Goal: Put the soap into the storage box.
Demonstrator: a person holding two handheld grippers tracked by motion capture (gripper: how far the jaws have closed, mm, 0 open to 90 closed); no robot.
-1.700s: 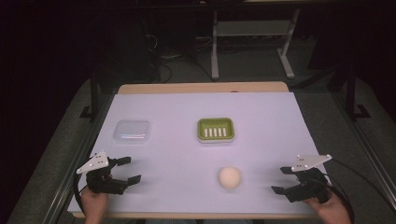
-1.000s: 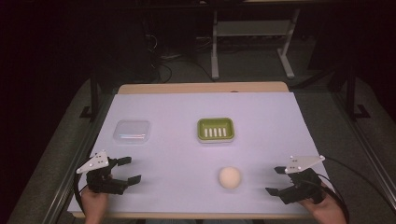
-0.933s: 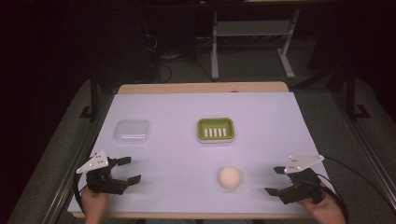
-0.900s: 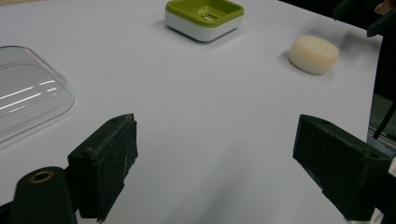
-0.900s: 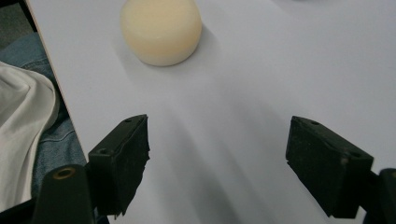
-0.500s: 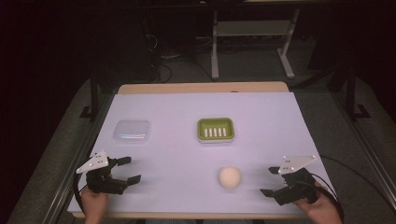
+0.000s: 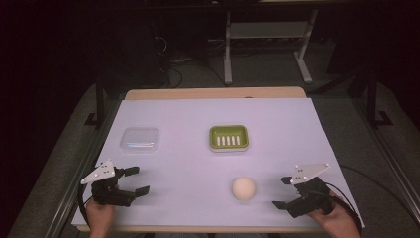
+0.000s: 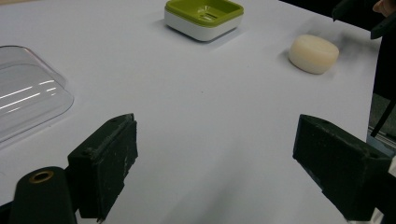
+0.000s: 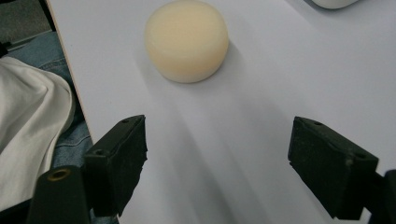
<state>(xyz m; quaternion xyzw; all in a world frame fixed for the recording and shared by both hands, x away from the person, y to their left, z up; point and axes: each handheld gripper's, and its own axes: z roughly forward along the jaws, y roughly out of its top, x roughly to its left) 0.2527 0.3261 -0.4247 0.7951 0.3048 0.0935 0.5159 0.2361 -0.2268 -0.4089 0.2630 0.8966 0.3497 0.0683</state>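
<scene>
Two tongs rest spread at the near edge of a white counter.

Left tongs sit at the near left with jaws wide and nothing between them; right tongs sit near right, jaws also wide, facing a round cream soap just to their left. A green soap dish stands farther back, a clear lid to its left.

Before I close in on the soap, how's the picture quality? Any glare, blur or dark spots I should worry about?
High view: table sheet evenly lit, surroundings nearly black, soap slightly soft. Left gripper view: bright streaks of glare on the clear lid; green dish sharp. Right gripper view: soap crisp with a soft shadow streaking toward the right gripper; nothing blown out.
</scene>
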